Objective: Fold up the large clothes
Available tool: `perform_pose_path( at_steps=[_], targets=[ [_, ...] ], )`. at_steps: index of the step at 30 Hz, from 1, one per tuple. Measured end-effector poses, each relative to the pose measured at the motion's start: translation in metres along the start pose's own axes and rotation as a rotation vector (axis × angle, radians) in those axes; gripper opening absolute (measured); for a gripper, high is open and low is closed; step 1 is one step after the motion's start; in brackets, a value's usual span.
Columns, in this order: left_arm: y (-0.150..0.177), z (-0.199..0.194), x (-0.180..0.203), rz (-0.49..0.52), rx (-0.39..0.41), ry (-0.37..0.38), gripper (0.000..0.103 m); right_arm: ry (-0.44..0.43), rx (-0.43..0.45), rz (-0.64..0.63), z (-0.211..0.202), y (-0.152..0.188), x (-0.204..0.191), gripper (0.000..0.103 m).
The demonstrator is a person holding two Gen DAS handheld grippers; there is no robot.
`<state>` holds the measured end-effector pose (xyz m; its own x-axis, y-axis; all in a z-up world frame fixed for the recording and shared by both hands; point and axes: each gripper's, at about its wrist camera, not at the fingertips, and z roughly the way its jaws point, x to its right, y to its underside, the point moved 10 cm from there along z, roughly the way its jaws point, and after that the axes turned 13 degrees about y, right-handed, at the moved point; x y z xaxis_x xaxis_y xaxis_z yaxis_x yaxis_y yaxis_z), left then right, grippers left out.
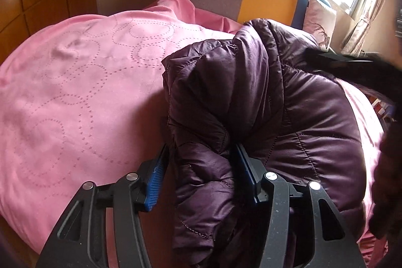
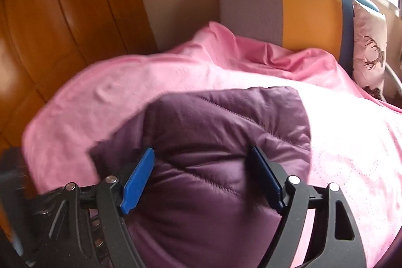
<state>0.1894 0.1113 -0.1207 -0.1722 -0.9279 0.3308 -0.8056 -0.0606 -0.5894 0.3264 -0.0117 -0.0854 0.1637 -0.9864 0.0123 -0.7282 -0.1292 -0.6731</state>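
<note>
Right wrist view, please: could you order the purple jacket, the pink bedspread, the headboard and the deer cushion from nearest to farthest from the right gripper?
1. Purple jacket: bunched between the fingers of the right gripper.
2. Pink bedspread: spread beneath and beyond the jacket.
3. Headboard and deer cushion: at the far end, cushion to the right; too close to rank.
</note>
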Motion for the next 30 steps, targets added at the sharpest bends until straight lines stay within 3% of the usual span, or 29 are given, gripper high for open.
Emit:
perform_pose_path(
  at_steps=[4, 20, 26, 30],
  targets=[
    [0.003, 0.003, -0.001, 0.029, 0.018, -0.037, 0.053, 0.05, -0.016, -0.031, 0.021, 0.012, -0.007, 0.088],
    [0.013, 0.012, -0.011, 0.002, 0.072, -0.014, 0.055, 0.067, -0.056, -0.047, 0.067, 0.036, -0.013, 0.094],
    [0.012, 0.005, -0.005, 0.025, 0.086, -0.037, 0.055, -0.073, -0.045, 0.012, 0.035, 0.029, -0.004, 0.101],
    [0.01, 0.002, -0.002, 0.041, 0.092, -0.054, 0.055, -0.12, -0.01, 0.089, 0.005, 0.028, 0.024, 0.101]
  ],
)
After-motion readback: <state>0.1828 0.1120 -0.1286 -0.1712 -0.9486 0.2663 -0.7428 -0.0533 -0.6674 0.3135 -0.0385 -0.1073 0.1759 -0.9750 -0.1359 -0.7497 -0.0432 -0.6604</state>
